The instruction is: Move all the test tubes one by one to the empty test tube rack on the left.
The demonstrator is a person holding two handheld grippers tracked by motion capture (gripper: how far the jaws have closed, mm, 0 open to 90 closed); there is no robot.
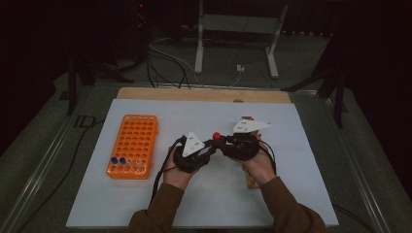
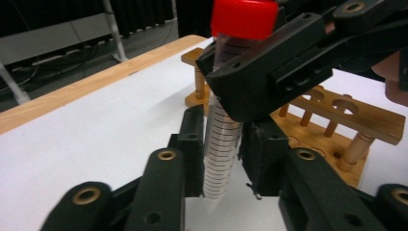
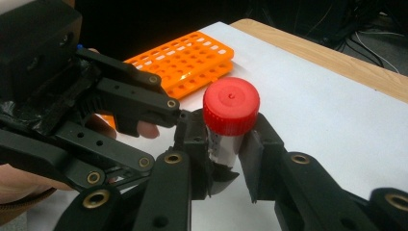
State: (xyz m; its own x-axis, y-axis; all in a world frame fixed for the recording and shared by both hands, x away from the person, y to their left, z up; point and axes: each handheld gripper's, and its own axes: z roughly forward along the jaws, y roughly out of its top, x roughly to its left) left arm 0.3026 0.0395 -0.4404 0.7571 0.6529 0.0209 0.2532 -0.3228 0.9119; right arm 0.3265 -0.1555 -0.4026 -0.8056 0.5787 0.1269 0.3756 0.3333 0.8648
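Dim all round, with only the white table sheet [image 1: 145, 204] catching any light, and over its middle the person has brought both tongs together on one tube [image 2: 219, 144]. It is a clear graduated tube with a red cap [image 3: 231, 106], standing roughly upright above the sheet. The right gripper [image 3: 230, 154] is clenched on it just under the cap. The left gripper [image 2: 220, 151] has its pads against the lower barrel, below the right one's jaws, so it looks clenched on it too.

My guess is this is a handover or a brace for unscrewing: one tool holds the body while the other works at the top. If so, the next move wants one grip firm while the other twists or lets go, without the tapered tip slipping through.

Counting:
- one red-capped tube, between the two tongs
- one orange rack [image 1: 132, 145], out past the left gripper, with two blue-capped tubes [image 1: 118, 160] in its near row, plus what may be a couple of clear ones
- one wooden rack [image 2: 337, 120], just behind the right gripper, none of its visible holes filled
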